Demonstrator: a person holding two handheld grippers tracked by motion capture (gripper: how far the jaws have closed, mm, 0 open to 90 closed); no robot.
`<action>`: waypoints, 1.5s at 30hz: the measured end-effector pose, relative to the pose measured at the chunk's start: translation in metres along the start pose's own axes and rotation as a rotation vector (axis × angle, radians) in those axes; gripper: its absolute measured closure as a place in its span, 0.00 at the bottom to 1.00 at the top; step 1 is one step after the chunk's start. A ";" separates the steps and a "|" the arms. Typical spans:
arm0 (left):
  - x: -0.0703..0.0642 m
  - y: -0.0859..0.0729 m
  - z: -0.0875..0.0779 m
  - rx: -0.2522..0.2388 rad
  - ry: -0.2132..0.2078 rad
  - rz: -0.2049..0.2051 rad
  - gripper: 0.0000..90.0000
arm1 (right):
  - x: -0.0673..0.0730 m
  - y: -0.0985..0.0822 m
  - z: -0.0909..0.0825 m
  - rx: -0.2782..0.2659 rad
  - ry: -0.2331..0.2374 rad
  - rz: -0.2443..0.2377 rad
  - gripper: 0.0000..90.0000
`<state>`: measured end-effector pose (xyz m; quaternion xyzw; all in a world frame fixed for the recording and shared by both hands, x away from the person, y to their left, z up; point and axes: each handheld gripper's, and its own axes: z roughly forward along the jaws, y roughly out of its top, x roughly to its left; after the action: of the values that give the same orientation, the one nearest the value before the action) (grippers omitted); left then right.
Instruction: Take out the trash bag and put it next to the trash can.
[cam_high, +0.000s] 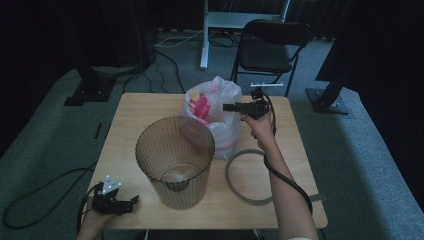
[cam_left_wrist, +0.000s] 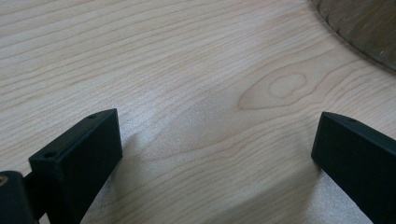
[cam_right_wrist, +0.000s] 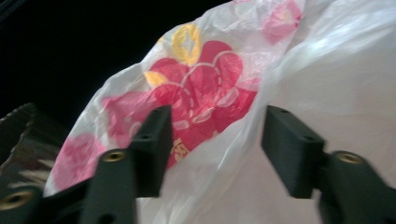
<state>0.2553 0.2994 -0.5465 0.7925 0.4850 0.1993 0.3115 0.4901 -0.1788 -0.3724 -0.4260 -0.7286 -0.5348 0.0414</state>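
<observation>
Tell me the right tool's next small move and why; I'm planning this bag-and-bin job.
Probably close the right tool on the plastic bag. Its jaws stand open with a fold of the bag's film between them, not pinched. The bag sits behind the ribbed bin, so a firm grip seems needed before lifting it.

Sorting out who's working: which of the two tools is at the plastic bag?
The right tool, raised at the bag; the left tool rests near the table's front corner.

A pale wooden surface (cam_high: 150, 107) stands on grey carpet (cam_high: 360, 165) in a dim, dark-curtained room, with a black folding chair (cam_high: 270, 50) and a white stand leg (cam_high: 204, 35) behind.
</observation>
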 end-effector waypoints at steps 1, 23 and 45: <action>0.000 0.000 0.000 0.000 0.000 0.000 0.02 | 0.001 0.000 -0.001 0.001 0.002 -0.004 0.42; 0.000 0.000 0.000 0.001 -0.003 0.006 0.02 | 0.005 -0.011 -0.015 -0.020 0.031 0.000 0.19; -0.001 0.000 0.000 0.000 -0.004 0.006 0.02 | 0.005 -0.040 -0.035 -0.047 0.036 -0.007 0.20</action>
<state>0.2548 0.2988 -0.5464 0.7943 0.4822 0.1987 0.3117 0.4468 -0.2075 -0.3844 -0.4145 -0.7163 -0.5597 0.0426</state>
